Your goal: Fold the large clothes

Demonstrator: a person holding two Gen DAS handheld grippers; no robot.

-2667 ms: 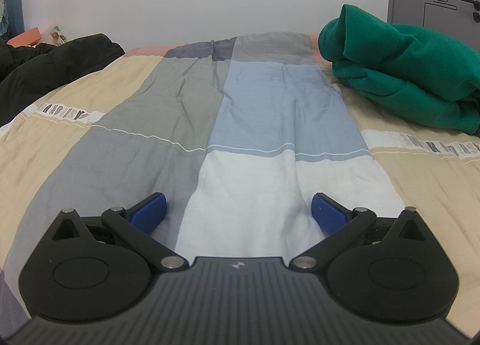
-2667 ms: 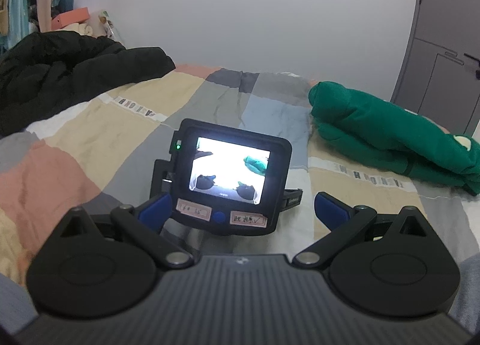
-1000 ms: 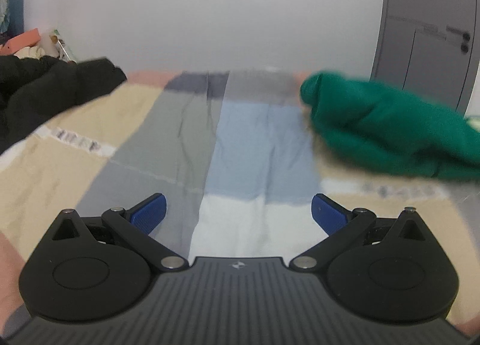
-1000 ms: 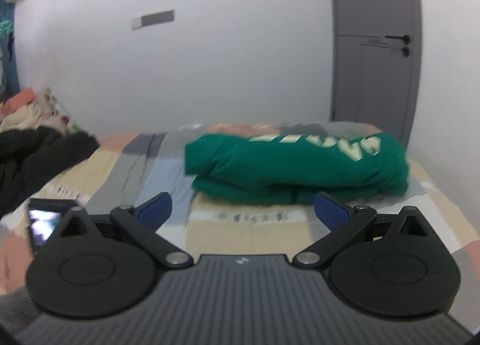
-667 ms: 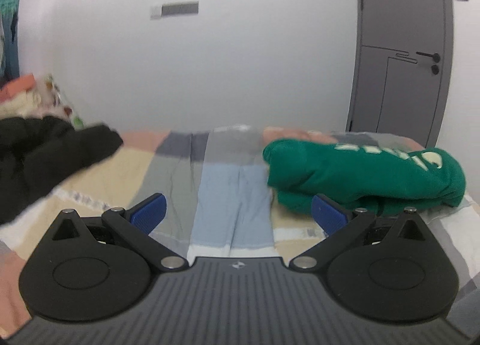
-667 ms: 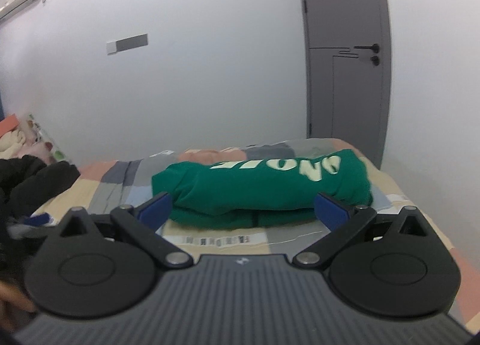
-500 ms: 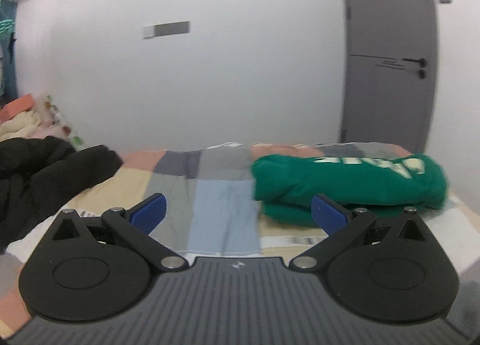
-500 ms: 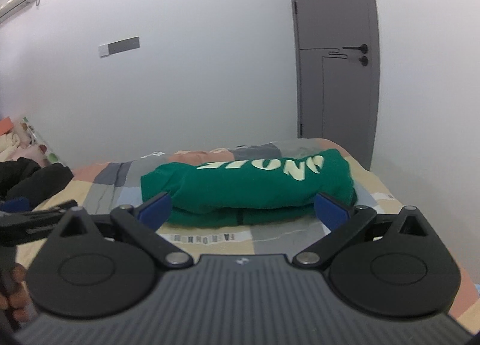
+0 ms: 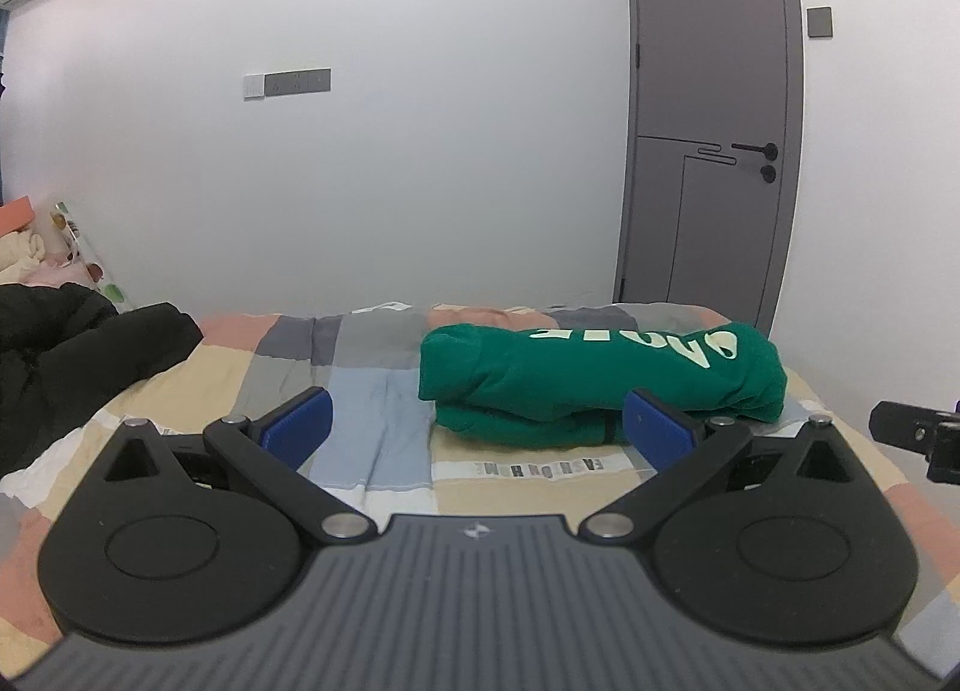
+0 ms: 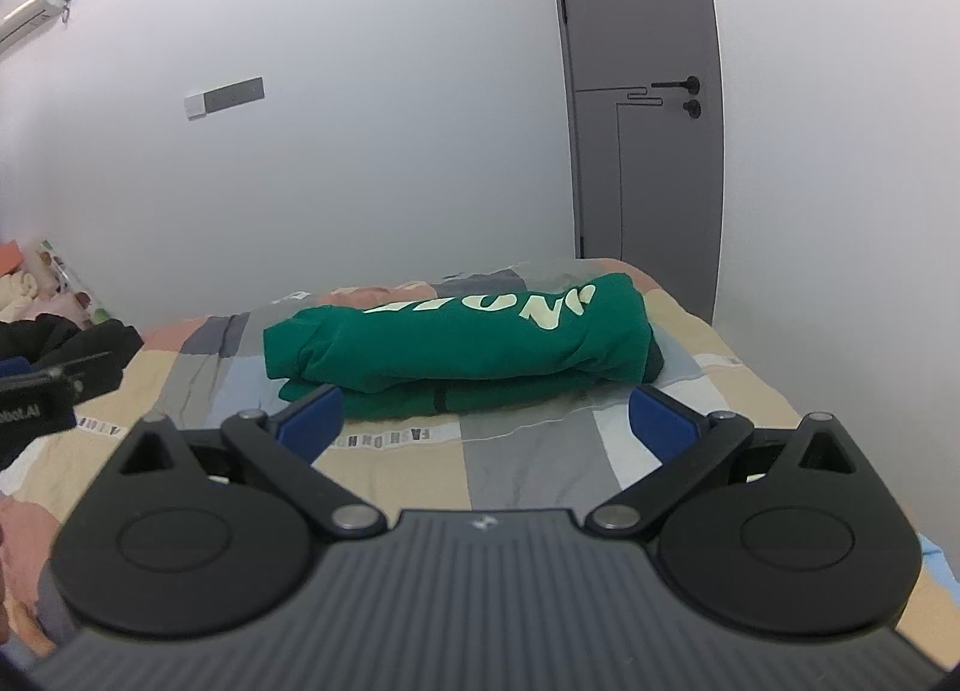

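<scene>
A green sweatshirt point(image 9: 600, 379) with pale lettering lies folded in a thick bundle on the far right part of the patchwork bedspread point(image 9: 384, 391). In the right wrist view the same green sweatshirt point(image 10: 462, 343) sits straight ahead on the bedspread point(image 10: 528, 451). My left gripper point(image 9: 477, 430) is open and holds nothing, hovering short of the bundle's left end. My right gripper point(image 10: 486, 421) is likewise open and empty, above the bed in front of the bundle. Each gripper shows at the edge of the other's view.
A black jacket point(image 9: 72, 349) is heaped on the bed's left side, also the black jacket point(image 10: 78, 343) in the right view. A white wall and a grey door point(image 9: 714, 150) stand behind the bed. Pillows or soft items point(image 9: 36, 247) lie far left.
Both grippers rose from low over the bedspread and swung right, so the green sweatshirt now lies ahead of them. The device with a screen seen earlier is out of view. Both stayed open.
</scene>
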